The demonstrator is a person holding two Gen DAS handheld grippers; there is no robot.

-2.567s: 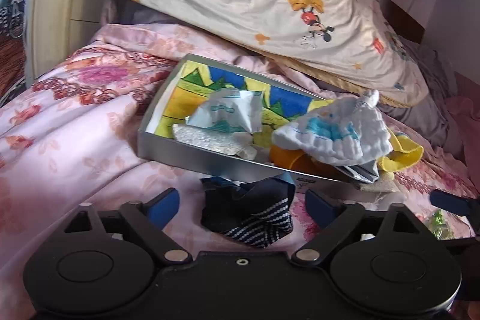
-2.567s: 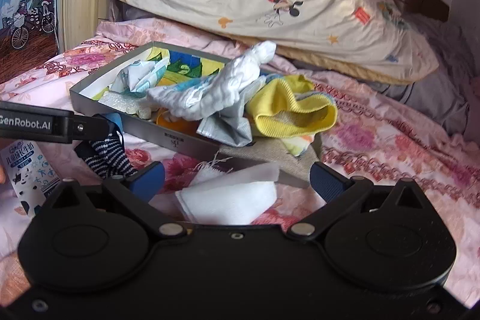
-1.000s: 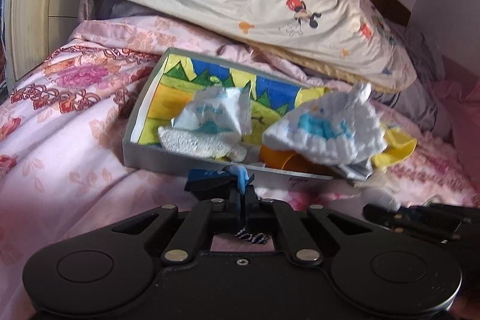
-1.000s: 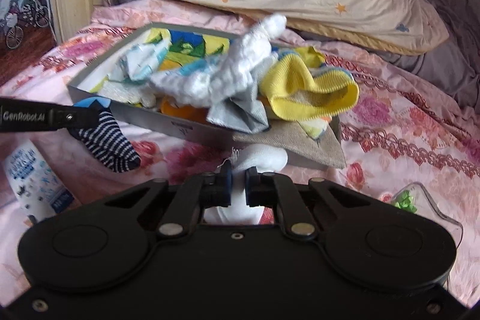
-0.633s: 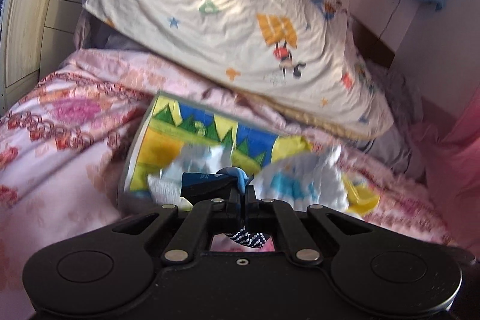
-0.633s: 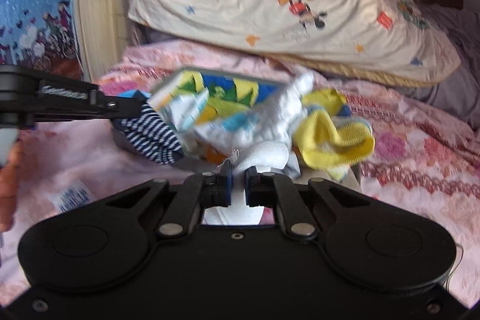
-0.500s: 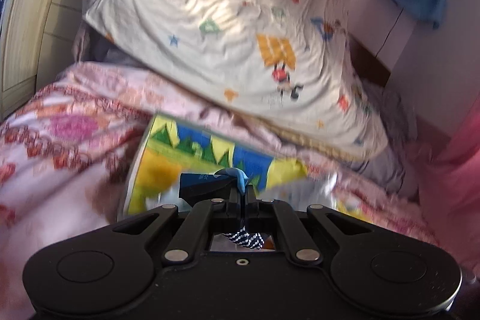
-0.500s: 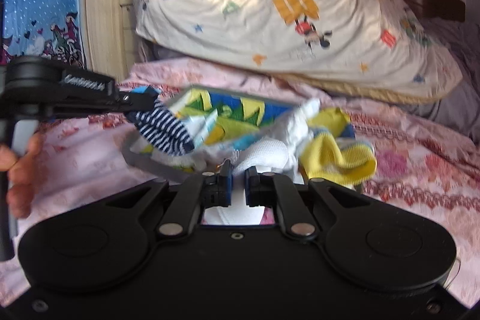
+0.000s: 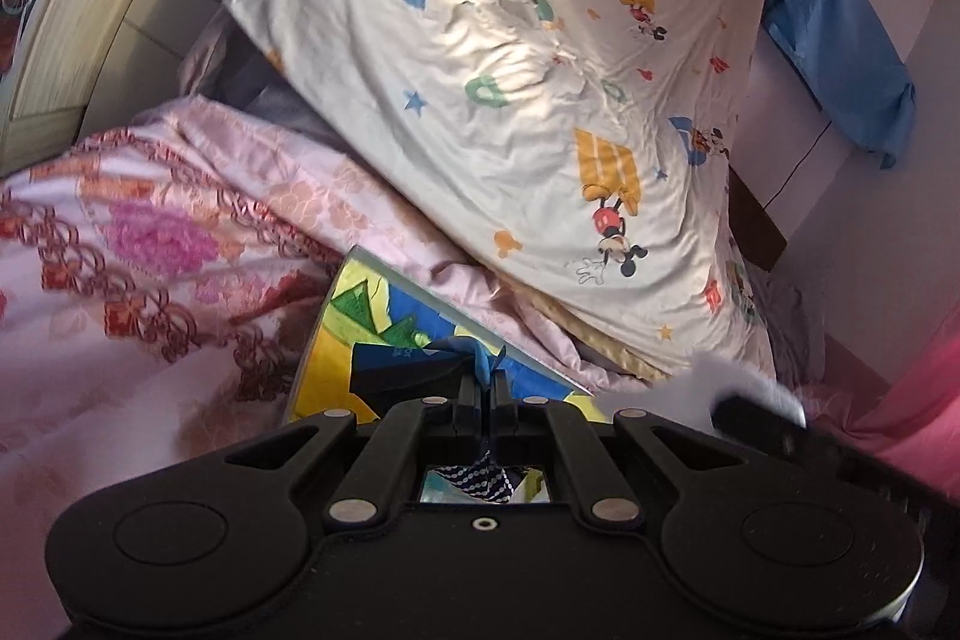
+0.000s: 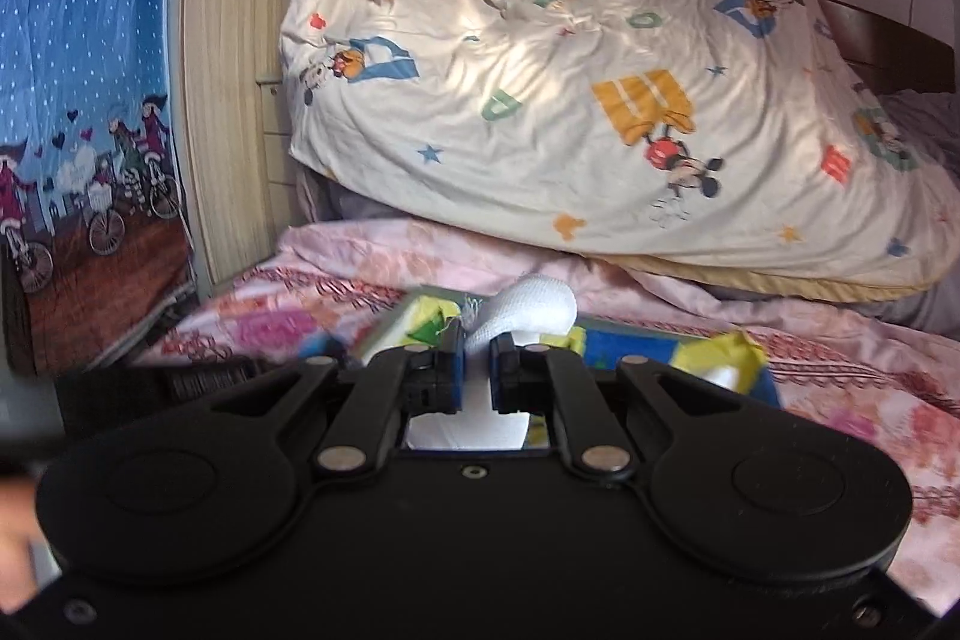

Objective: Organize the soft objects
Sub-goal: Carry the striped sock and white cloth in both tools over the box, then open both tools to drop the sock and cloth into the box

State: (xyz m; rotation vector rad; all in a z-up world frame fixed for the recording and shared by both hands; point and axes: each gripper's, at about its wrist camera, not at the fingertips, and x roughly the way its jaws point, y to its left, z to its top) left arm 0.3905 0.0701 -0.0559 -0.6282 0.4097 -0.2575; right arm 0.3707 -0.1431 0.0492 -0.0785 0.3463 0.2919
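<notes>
Grippers, two, both closed on cloth.

Left gripper (image 9: 482,388): jaws pressed together, pinching one striped sock (image 9: 480,473). Navy fabric with white stripes hangs below the fingers and shows through the opening in the gripper body; a blue scrap of it pokes up above the fingertips. Held above the near end of the box (image 9: 336,322).

Right gripper (image 10: 477,367): jaws nearly together, pinching one white sock (image 10: 528,310). Its rounded end stands up above the fingertips; the rest hangs down behind the gripper body. Held above the box, near its far rim.

Box, one: shallow, grey rim, inside printed in yellow, blue and green. It lies on the pink floral bedspread (image 9: 138,244). In the right wrist view a yellow cloth (image 10: 729,358) sits at its right end, blurred; most of the contents are hidden behind the grippers, so no count of them is possible.

Pillow (image 9: 528,58), one: large, cream, cartoon print, leaning against the headboard behind the box.

Curtain (image 10: 78,58), one: blue with white dots and bicycle figures, at far left.

Blue cloth (image 9: 840,52), one: draped on the wall, upper right in the left wrist view.
</notes>
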